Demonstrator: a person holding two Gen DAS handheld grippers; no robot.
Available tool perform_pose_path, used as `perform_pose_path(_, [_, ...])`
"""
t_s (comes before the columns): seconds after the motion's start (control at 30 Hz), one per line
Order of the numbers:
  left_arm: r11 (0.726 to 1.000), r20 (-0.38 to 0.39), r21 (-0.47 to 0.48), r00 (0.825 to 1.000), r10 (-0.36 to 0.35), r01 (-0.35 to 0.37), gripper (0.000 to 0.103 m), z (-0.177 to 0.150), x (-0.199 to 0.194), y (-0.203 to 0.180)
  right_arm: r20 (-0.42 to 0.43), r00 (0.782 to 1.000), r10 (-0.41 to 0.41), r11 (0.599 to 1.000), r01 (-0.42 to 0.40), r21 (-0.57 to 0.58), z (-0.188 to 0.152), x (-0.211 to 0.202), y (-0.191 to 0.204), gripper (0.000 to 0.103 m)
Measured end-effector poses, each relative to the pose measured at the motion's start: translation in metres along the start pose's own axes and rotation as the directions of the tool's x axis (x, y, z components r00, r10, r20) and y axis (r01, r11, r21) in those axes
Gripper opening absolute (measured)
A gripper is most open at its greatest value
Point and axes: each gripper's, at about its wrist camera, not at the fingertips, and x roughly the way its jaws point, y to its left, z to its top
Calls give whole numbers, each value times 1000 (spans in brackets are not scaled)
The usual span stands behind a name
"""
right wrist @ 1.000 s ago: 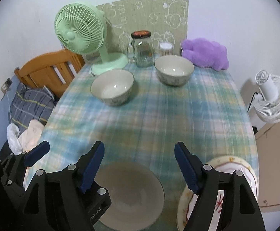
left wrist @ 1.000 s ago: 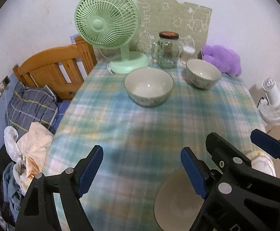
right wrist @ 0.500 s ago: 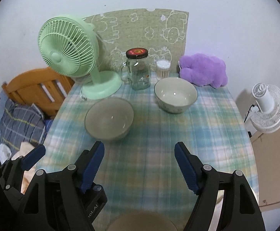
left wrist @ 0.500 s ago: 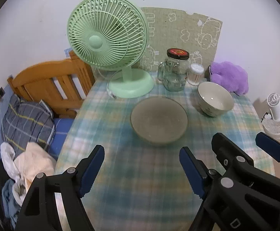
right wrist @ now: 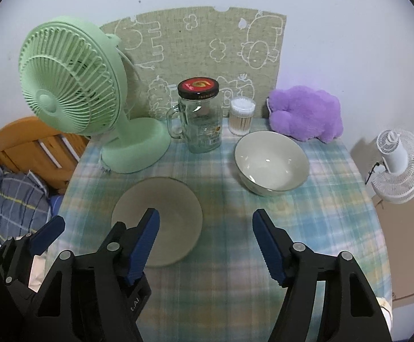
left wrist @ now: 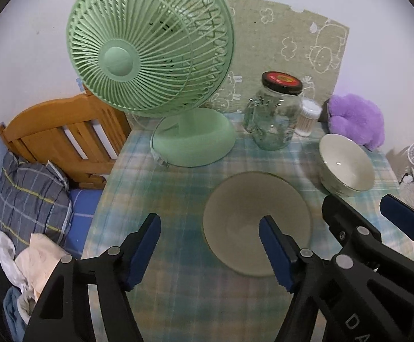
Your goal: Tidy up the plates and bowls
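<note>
Two bowls stand on the checked tablecloth. The nearer beige bowl [left wrist: 252,211] [right wrist: 161,208] lies in shadow just ahead of both grippers. A cream bowl [left wrist: 346,165] [right wrist: 271,162] sits further back on the right. My left gripper [left wrist: 209,245] hovers over the near bowl's left rim, its right finger above the bowl's inside. My right gripper [right wrist: 205,242] [left wrist: 372,216] hangs over that bowl's right rim, its left finger above the inside. Both pairs of jaws are closing, and no pad presses on anything.
A green table fan [left wrist: 150,45] [right wrist: 73,85] stands at the back left. A glass jar with a dark lid [right wrist: 200,119], a tub of cotton swabs [right wrist: 241,115] and a purple plush [right wrist: 306,114] line the back. A wooden bed head [left wrist: 64,131] and a pillow lie left of the table; a white fan [right wrist: 397,165] stands right of it.
Both grippers have moved forward across the table toward the two bowls and the fan. The dishes at the front edge have dropped out of view. Both pairs of jaws stand slightly narrower.
</note>
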Motion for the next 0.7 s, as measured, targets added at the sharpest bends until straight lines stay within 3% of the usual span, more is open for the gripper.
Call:
perform_pose_path(0.13, [1000, -22, 0, 1000, -11, 11, 68, 6, 23, 1, -14, 1000, -8, 1000, 8, 17, 7, 22, 4, 65])
perform_pose_path(0.4, [999, -87, 4, 996, -33, 33, 48, 7, 66, 1, -78, 997, -17, 999, 20, 36, 12, 69, 5, 54])
perform_pose_path(0.7, [999, -131, 3, 990, -45, 45, 23, 4, 92, 0, -135, 991, -12, 1000, 16, 25, 11, 102, 6, 30])
